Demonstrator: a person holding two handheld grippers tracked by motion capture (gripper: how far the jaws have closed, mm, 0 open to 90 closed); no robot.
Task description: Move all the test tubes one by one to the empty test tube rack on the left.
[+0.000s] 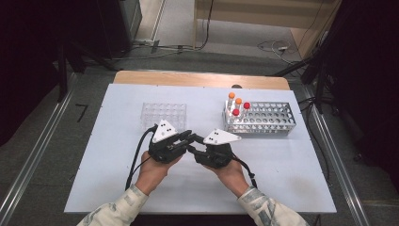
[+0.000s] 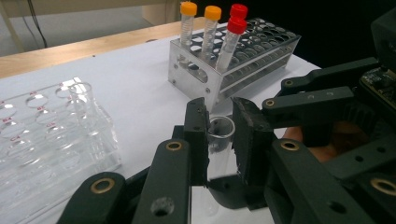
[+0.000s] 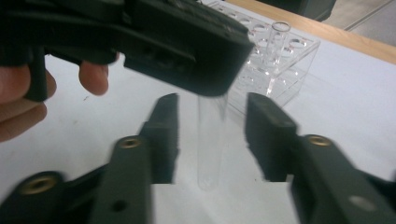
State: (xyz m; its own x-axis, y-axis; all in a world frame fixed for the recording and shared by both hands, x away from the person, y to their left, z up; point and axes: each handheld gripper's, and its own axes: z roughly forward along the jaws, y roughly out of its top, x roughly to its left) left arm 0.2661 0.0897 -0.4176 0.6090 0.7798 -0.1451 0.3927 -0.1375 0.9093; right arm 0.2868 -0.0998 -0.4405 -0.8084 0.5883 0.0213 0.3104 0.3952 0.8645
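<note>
Above the white table's (image 1: 282, 169) middle, the left gripper (image 2: 219, 140) squeezes a clear glass tube (image 2: 219, 135). The right gripper (image 3: 212, 135) stands wide around it, not touching. Placing it in the clear plastic rack (image 1: 163, 114) remains, I think.

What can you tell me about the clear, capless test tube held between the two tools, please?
The test tube is colourless, see-through and looks like glass or clear plastic, with an open round rim, no cap, a rounded bottom and nothing visible inside. It stands roughly upright above the white table. The left tool is shut on it near the rim. The right tool has its jaws on either side of the lower part, apart from it, not pressing.
</note>
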